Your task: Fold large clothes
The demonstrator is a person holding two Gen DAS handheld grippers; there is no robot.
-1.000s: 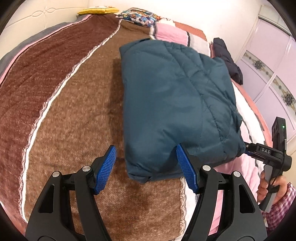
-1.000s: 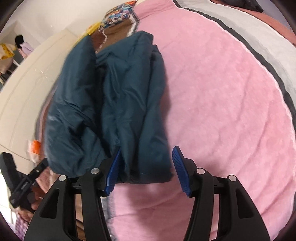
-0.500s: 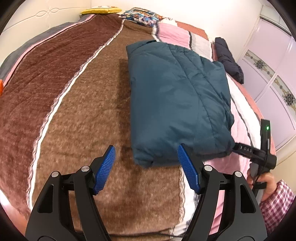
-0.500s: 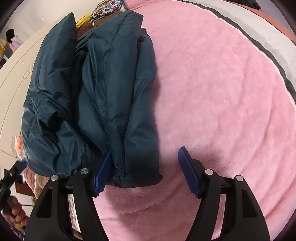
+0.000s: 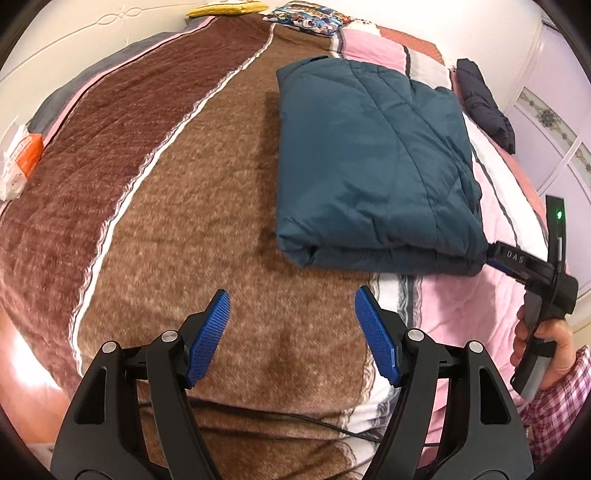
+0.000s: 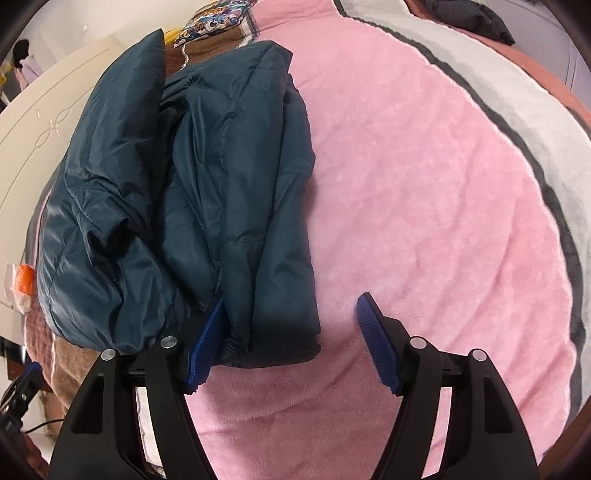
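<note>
A dark teal puffer jacket lies folded into a thick rectangle on the bed. My left gripper is open and empty, above the brown blanket a short way in front of the jacket's near fold. My right gripper is open at the jacket's near right corner; its left finger touches the fabric edge, its right finger over the pink blanket. The right gripper also shows in the left wrist view, its tips hidden under the jacket corner.
Another dark garment lies at the far right of the bed. Patterned and yellow pillows sit at the head. An orange and white packet lies at the left edge. A black cable runs along the near edge. Wardrobe doors stand right.
My left gripper has drawn back from the jacket's near edge, which had lain between its fingers. The right gripper stayed open by the corner and shifted slightly.
</note>
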